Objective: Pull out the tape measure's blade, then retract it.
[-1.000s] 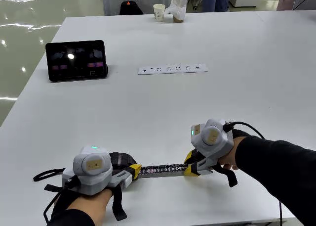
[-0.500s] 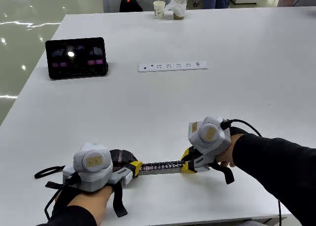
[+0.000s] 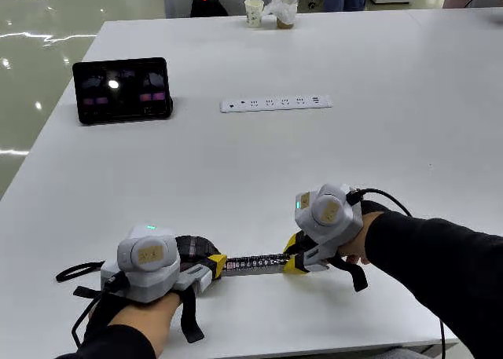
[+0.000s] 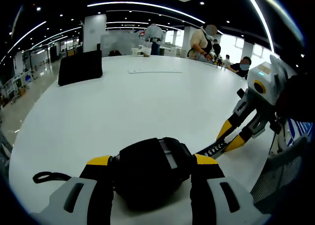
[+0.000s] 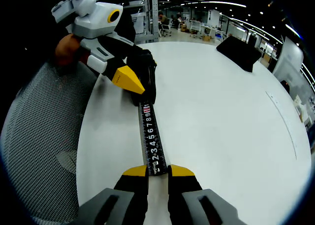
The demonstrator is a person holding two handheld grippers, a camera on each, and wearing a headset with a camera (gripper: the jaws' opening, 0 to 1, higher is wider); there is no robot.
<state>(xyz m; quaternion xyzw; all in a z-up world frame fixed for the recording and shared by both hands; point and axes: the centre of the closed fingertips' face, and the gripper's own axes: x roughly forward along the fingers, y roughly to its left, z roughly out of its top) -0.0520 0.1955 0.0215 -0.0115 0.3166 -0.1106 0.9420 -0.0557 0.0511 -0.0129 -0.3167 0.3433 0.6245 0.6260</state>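
1. Your left gripper [image 3: 206,269] is clenched on the tape measure [image 4: 150,173]. In the left gripper view the black case sits wedged between the two yellow-tipped jaws and touches both.
2. In the head view the gripper's grey body covers most of the case. You see just a rounded black part behind the jaw tips.
3. Your right gripper [image 5: 157,172] is pinched on the free end of the blade [image 5: 150,136]. The jaws stand close together with the blade's tip between them, and the end hook is hidden there.
4. A short stretch of blade is out, and it lies flat on the white table [image 3: 236,170] from the case to the right gripper. You can read the numbers 2 to 9 in the right gripper view. In the head view they are too small to make out.
5. The tape measure sits near the table's front edge, left of centre.
6. A black strap [image 3: 75,274] loops on the table left of your left gripper. Its near end runs out of sight under your hand.
7. Farther back, a dark tablet [image 3: 122,90] stands at the left, and its screen shows glare and faint patches that you cannot read.
8. A white power strip [image 3: 275,104] lies mid-table.
9. A paper cup [image 3: 254,15] stands at the far edge. The clear cup beside it is cut off at the top.
10. Your right sleeve hides the table's near right corner.
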